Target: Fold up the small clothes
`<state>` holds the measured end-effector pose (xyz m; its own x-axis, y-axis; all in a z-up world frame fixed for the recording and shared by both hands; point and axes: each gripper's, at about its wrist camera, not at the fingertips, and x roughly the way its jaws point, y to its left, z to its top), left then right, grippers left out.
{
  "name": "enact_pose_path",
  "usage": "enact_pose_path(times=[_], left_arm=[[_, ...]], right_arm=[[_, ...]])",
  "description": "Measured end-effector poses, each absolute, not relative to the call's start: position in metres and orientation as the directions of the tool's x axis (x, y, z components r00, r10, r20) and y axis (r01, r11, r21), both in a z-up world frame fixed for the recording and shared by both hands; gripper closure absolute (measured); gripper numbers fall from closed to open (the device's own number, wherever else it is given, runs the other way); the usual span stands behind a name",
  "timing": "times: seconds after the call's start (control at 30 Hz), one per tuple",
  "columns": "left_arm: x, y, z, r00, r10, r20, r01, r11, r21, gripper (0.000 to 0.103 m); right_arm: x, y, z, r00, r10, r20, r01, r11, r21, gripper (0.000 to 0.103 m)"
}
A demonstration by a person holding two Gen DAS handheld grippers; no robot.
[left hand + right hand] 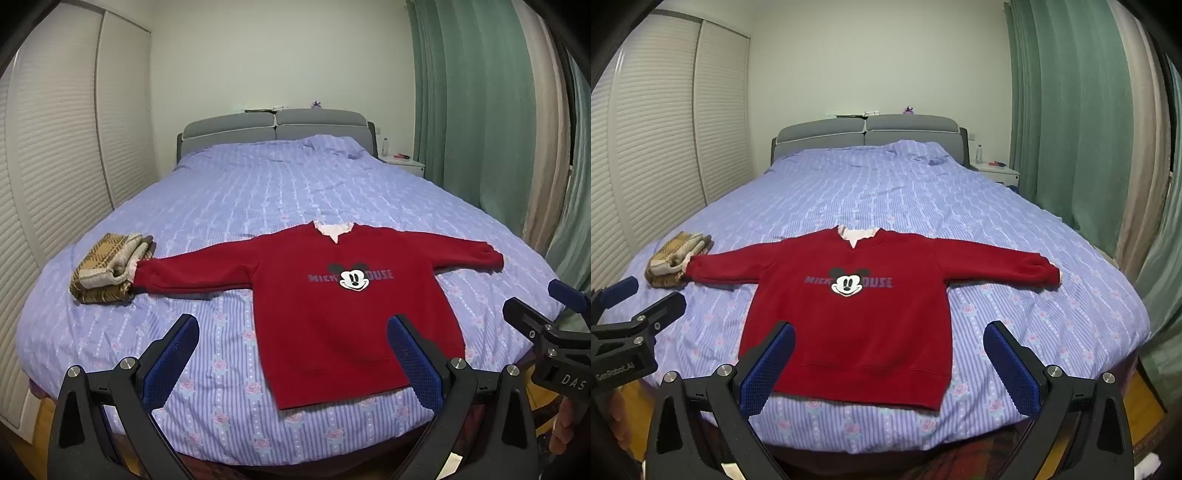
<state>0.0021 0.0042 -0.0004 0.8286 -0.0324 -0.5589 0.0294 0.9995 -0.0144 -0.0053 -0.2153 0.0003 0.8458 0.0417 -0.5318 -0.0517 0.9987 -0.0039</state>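
Observation:
A small red sweatshirt (325, 306) (857, 317) with a cartoon mouse face and a pink collar lies flat and face up on the bed, both sleeves spread sideways. My left gripper (291, 325) is open, held above the bed's near edge, off the shirt's lower left hem. My right gripper (890, 332) is open too, hovering over the hem's right half. Nothing is between either pair of blue pads. Each gripper shows at the edge of the other's view: the right gripper (535, 302) and the left gripper (650, 295).
A folded tan plaid garment (110, 269) (676, 262) lies by the left sleeve's cuff. The bed (258, 192) has a purple striped cover and grey headboard (275, 129). Wardrobe doors stand left, green curtains (1071, 110) and a white nightstand (999, 171) right.

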Motion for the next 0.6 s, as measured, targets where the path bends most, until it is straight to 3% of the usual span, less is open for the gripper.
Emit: enact_pose_path(times=[0.6], left_arm=[[-0.0016, 0.0033, 0.0011, 0.842, -0.018, -0.539, 0.027, 1.0, 0.009, 0.0]], right_arm=[[-0.0065, -0.2159, 0.0013, 0.848, 0.046, -0.528, -0.054, 0.999, 0.001, 0.001]])
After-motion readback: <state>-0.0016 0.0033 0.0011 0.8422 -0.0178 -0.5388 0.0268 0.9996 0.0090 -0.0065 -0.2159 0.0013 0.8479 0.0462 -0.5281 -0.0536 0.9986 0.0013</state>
